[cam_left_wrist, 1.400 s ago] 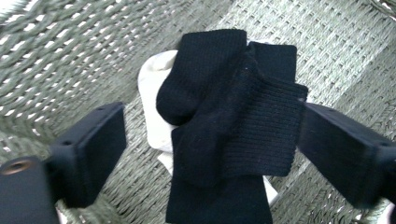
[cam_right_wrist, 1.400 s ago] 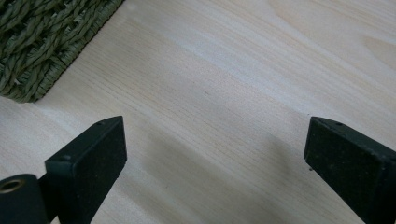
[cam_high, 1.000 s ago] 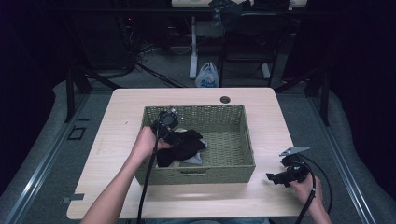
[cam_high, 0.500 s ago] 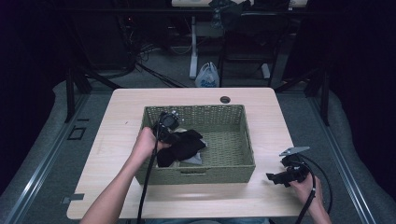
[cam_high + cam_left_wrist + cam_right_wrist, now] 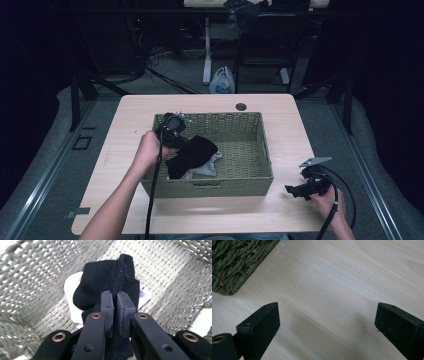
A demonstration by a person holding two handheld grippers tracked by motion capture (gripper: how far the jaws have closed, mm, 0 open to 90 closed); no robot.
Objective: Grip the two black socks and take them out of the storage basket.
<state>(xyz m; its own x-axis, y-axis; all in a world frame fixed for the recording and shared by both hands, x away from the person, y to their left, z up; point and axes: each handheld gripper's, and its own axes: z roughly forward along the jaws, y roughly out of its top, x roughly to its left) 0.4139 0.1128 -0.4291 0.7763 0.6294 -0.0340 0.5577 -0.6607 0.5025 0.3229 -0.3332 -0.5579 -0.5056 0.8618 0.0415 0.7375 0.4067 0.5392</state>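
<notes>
Now the left hand-held gripper point(image 5: 115, 305) pinches a black sock point(image 5: 105, 282), jaws just closed, over the basket point(image 5: 260, 150).

A light wooden table point(image 5: 150, 112) with rounded corners stands on grey floor. 1 green woven basket point(image 5: 252, 182) sits directly on the table, near its middle. Behind the basket, a small round hole point(image 5: 241, 106) marks the far edge. The right gripper point(image 5: 295, 190) rests on the tabletop, right of the basket.
</notes>
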